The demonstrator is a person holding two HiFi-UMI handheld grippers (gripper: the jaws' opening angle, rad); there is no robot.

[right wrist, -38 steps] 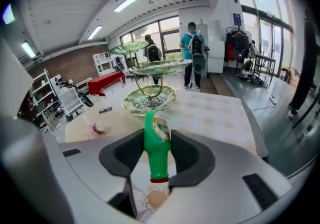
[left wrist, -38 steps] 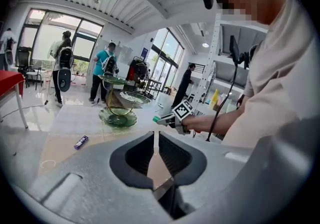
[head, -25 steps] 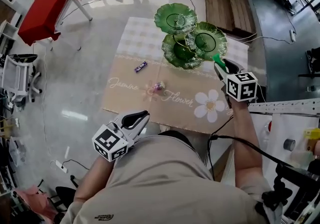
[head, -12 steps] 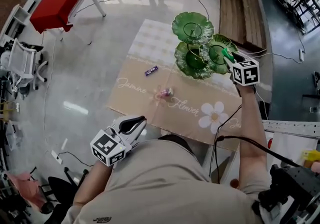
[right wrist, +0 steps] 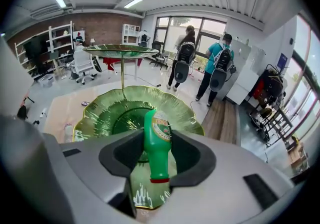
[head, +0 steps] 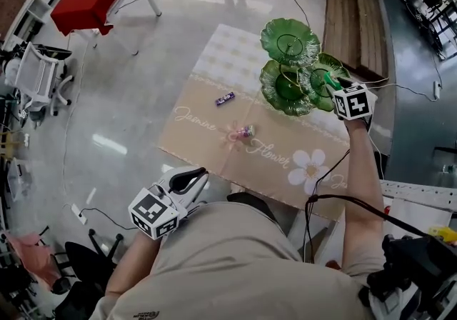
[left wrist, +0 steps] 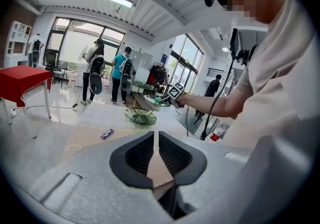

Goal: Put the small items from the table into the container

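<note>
Right gripper clamping a small green bottle between its jaws, bottle hanging just above the green leaf-shaped dish directly ahead, left gripper hovering with jaws nearly together, gripping nothing, purple candy bar lying well ahead of it.

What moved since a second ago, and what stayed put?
The right gripper carried the bottle away from the person and over the dish, still gripping it. Nothing was let go. The left gripper stayed shut and empty near the person's body; the bar and the candy did not move.
</note>
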